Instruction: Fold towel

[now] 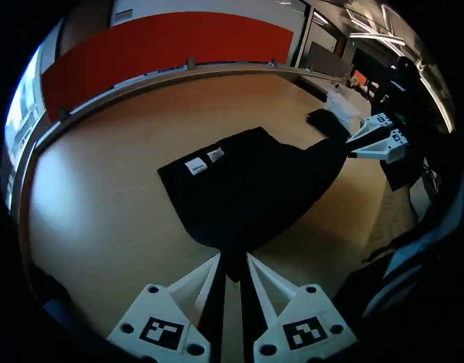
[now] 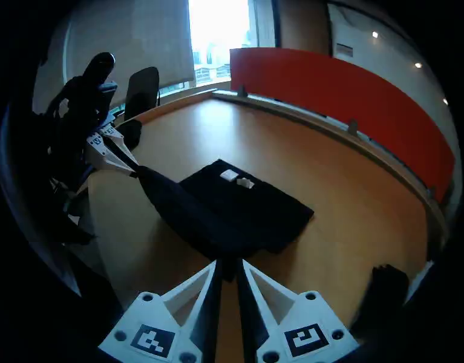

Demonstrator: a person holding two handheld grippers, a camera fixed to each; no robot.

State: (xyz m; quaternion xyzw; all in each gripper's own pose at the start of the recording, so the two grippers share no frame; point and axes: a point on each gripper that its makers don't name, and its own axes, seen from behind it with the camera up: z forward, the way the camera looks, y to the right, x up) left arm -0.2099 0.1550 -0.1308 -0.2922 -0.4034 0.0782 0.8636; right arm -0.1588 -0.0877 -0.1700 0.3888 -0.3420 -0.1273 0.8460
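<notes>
Left gripper view: at bottom centre, the left gripper is seen clamped on a corner of the dark towel, both fingers drawn together on the fabric. The rest of the towel is spread mid-frame on the wooden table, with two white labels facing up near its upper-left edge. At the right of the frame, the right gripper is closed on another corner, and the cloth leading to it is pulled into a raised, tapered stretch. The corners are probably pinched so that one edge can be lifted as a unit and held taut, without sag or twist. A red partition is set along the table's far edge, upper left.

Right gripper view: at bottom centre, the right gripper is seen with its fingers pressed together on its towel corner. The left gripper is held at the left of the frame with its corner pinched. A band of cloth is strung from it down to bottom centre. The flat part of the towel lies mid-frame, labels up. The held edge is judged to be raised for the first fold, with the far edge left on the table as an anchor. A chair is seen upper left.
</notes>
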